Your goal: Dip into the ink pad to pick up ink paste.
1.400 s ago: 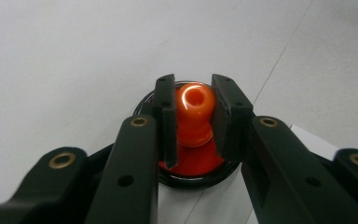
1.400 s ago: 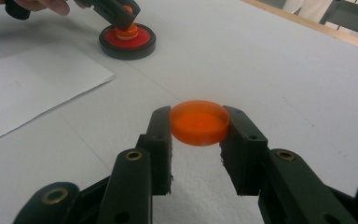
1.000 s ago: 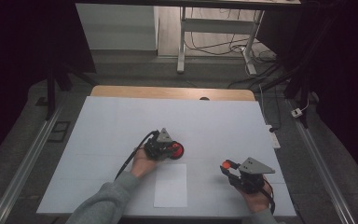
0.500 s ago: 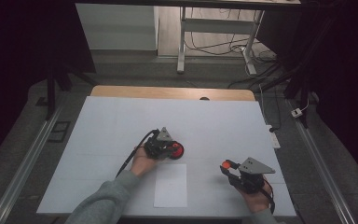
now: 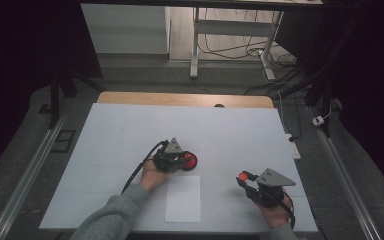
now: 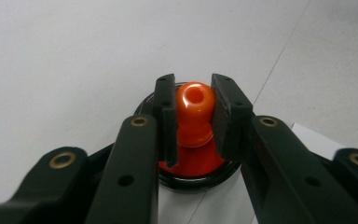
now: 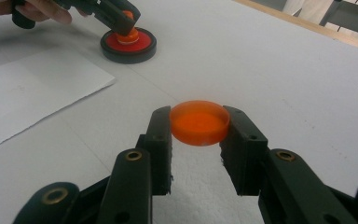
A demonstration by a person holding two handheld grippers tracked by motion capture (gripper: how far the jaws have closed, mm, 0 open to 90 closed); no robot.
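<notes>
Gripping glossy orange knob [image 6: 193, 112] — round lid [image 7: 199, 122]

1. The left gripper [image 5: 176, 159] is resting low, its jaws pointing away from the person, drawn in and pressing on something between them.
2. The left hand [image 5: 152, 173] is wrapping the gripper's rear, with the grey-sleeved forearm [image 5: 111, 216] trailing behind it.
3. The right gripper [image 5: 247, 181] is pointing toward the left one, its jaws drawn in and pinching something at their tips.
4. The right hand [image 5: 275, 212] is gripping it from behind.
</notes>
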